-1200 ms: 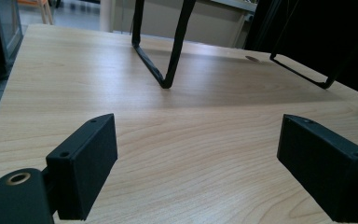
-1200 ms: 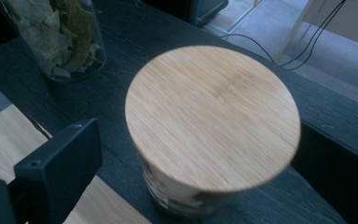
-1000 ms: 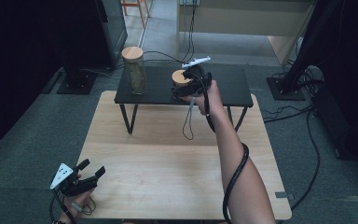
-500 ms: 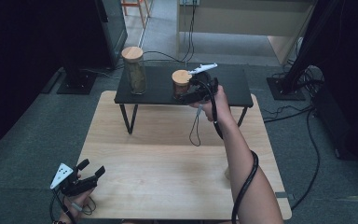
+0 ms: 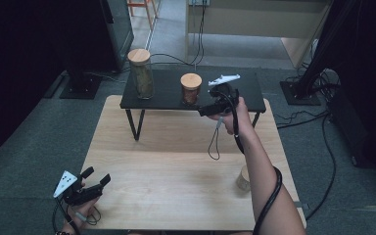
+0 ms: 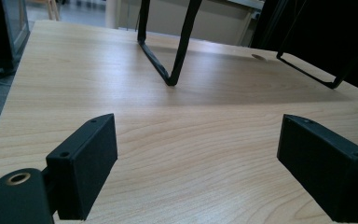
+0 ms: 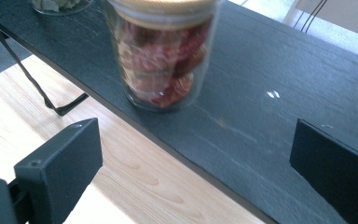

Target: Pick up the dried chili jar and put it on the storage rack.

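The short jar [image 5: 191, 89] is round clear glass with a flat, pale wooden-looking lid; inside are crumpled reddish-brown pieces, blurred in the right gripper view [image 7: 164, 56], so what they are I cannot tell. It stands upright on the black shelf [image 5: 171, 93], a matt dark slab with faint grain on thin bent black metal legs. The right tool [image 5: 206, 110] sits just beside the jar, its two blocky black jaws standing apart with nothing between them. Farther left on the shelf stands a taller jar [image 5: 141, 73], same lid, with greenish-brown filling. The worktop [image 5: 166, 171] is smooth light wood with wavy grain. The left tool [image 5: 97, 182] lies low over its near left corner, jaws apart and empty. No label or writing can be read.
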Available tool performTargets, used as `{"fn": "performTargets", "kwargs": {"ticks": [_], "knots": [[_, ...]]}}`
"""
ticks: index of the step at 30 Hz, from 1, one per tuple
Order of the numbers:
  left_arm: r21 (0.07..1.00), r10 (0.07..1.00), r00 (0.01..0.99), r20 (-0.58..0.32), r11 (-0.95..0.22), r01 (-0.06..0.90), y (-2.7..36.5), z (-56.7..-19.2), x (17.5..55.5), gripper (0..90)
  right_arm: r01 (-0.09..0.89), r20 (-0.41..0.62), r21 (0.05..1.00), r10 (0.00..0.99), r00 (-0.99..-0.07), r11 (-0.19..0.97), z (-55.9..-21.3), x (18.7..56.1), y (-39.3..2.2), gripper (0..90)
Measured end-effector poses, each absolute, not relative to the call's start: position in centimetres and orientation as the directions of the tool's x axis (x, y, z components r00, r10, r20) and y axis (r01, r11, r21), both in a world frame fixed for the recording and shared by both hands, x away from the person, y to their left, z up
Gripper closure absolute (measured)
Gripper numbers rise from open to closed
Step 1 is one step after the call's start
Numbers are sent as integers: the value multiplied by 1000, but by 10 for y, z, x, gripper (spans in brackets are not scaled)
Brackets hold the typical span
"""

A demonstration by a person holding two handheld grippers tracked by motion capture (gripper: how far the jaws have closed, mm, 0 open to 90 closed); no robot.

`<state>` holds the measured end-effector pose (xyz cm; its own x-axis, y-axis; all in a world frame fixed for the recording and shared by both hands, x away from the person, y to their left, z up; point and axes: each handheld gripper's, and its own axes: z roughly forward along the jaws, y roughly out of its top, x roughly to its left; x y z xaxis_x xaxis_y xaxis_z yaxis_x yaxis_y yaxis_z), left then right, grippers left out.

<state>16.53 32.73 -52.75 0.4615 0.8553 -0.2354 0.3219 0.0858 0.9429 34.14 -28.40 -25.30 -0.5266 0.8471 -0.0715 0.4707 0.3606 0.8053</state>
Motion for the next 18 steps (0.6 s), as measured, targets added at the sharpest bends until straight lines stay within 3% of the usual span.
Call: {"fn": "performTargets", "kwargs": {"ticks": [18], "knots": [[943,858,458,-231,81,323,326,-527,165,122,470,-80,808,857,-509,355,-264,319,-310,24]]}}
